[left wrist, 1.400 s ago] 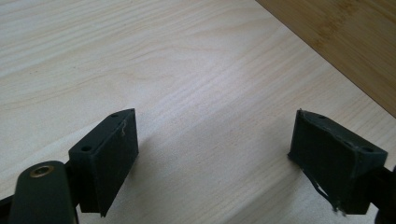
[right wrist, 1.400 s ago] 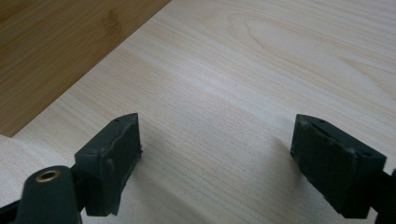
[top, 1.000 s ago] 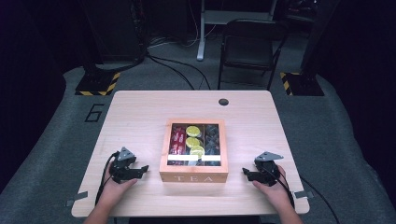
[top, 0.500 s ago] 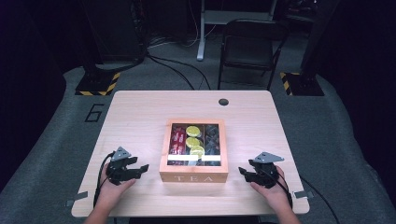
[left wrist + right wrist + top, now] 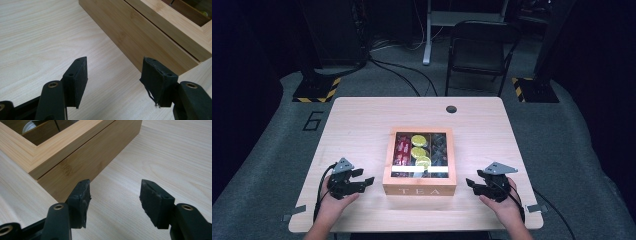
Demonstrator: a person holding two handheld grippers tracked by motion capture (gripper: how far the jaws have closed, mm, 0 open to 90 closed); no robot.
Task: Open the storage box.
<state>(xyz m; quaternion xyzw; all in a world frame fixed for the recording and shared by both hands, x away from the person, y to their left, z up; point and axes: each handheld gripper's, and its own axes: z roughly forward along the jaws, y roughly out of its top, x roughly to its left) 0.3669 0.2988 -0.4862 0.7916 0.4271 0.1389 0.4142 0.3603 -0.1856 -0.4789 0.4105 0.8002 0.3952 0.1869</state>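
Looking down: tea box [image 5: 419,162] mid-desk [image 5: 362,125], between left claw [image 5: 362,182] and right claw [image 5: 473,184]. Left gripper view: jaws part-open after closing, empty. Right: likewise, reopening slightly. Rigid wood, likely weighty; grip lid edge.

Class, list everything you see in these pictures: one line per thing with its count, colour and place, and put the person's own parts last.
Tea box: one, light wood with a clear lid, middle of the table, closed.
Packets in the box: red at left, yellow rounds in the middle, dark ones at right.
Table: one, pale wood, with a dark round hole near the far edge.
Chair: one, dark, on the floor beyond the table.
Striped bases: two, black and yellow, on the floor at the far left and right.
Left claw: black, open, left of the box.
Right claw: black, open, right of the box.
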